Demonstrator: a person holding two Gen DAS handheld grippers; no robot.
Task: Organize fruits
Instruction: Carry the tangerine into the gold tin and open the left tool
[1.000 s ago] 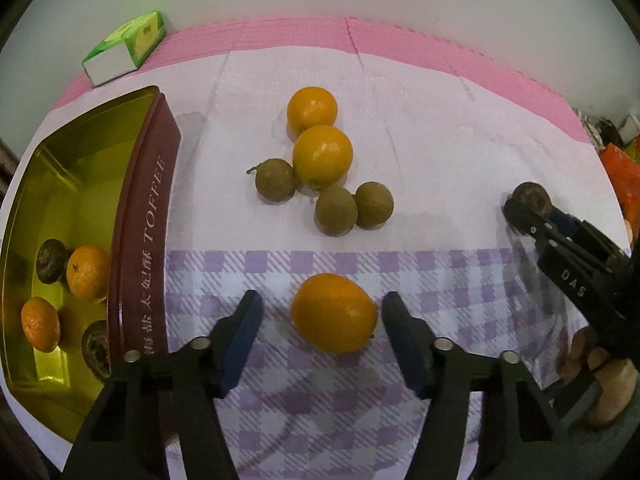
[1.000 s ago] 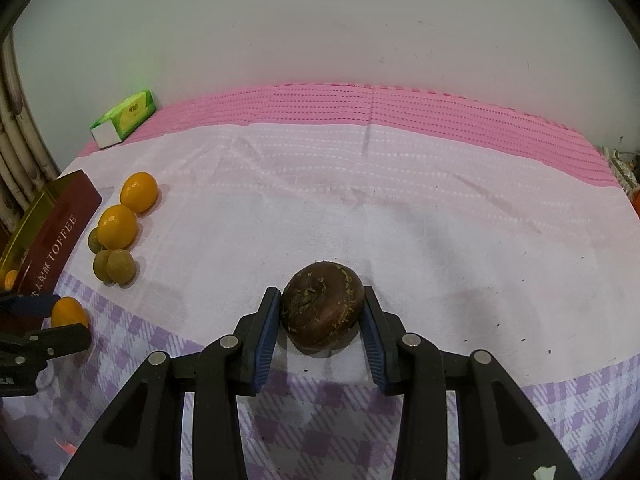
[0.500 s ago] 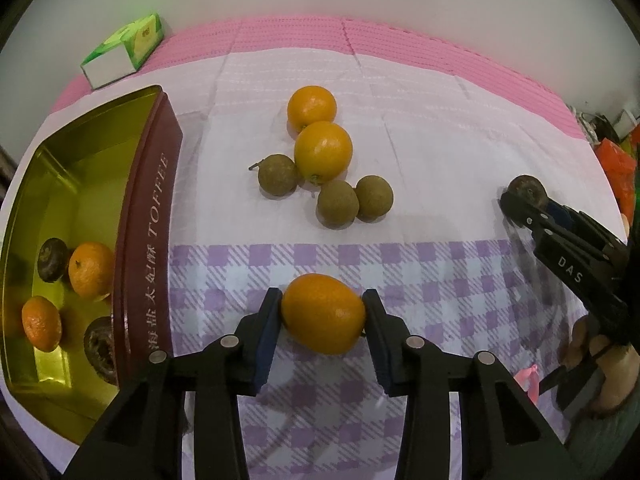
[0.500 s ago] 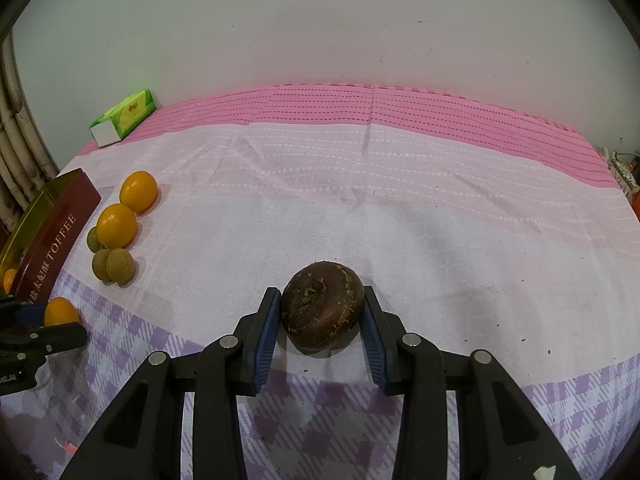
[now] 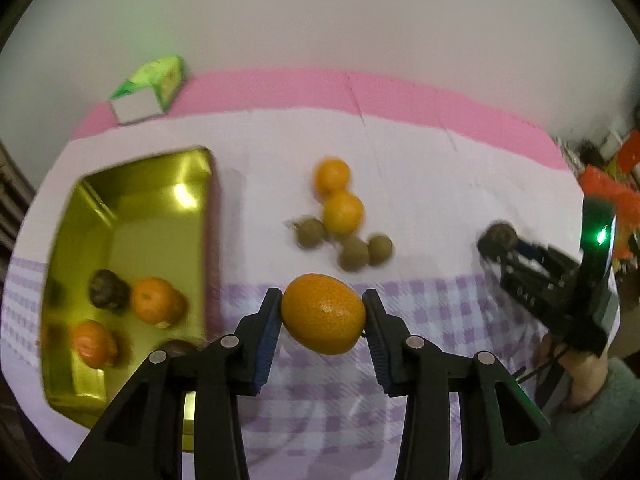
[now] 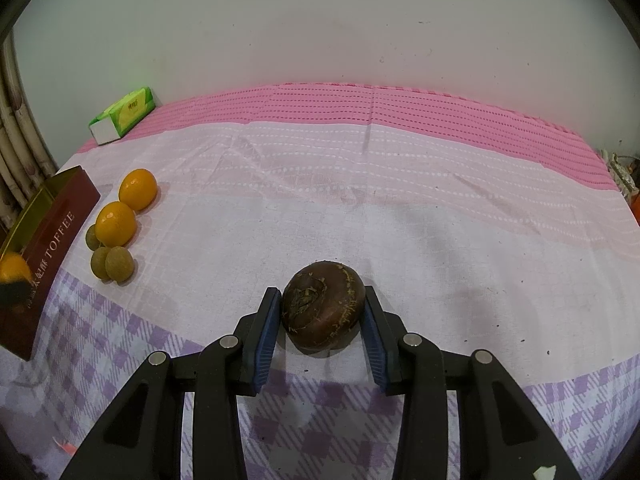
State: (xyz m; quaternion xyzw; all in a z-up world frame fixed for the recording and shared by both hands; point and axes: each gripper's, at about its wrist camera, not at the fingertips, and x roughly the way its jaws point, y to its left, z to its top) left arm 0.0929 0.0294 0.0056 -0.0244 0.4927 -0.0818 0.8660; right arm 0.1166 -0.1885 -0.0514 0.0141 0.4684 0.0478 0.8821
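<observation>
Left gripper (image 5: pixel 323 314) clamping an orange (image 5: pixel 323 312) above the checked cloth (image 5: pixel 420 300). Right gripper (image 6: pixel 320 314) squeezing a brown fruit (image 6: pixel 323 312) resting on it. Beyond, tin (image 6: pixel 48 248) reading "TOFFEE", holding fruit; green box (image 6: pixel 124 114) lying farthest.

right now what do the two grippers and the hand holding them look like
Both are black plastic two-finger grippers with angular, cut-out arms, silver round rivets and blue pads lining the jaws: the left gripper and the right gripper. Seen from the left wrist view, the right one bears white lettering and a green light glows on its mount. The hand behind it wears a grey-green knit sleeve.
</observation>
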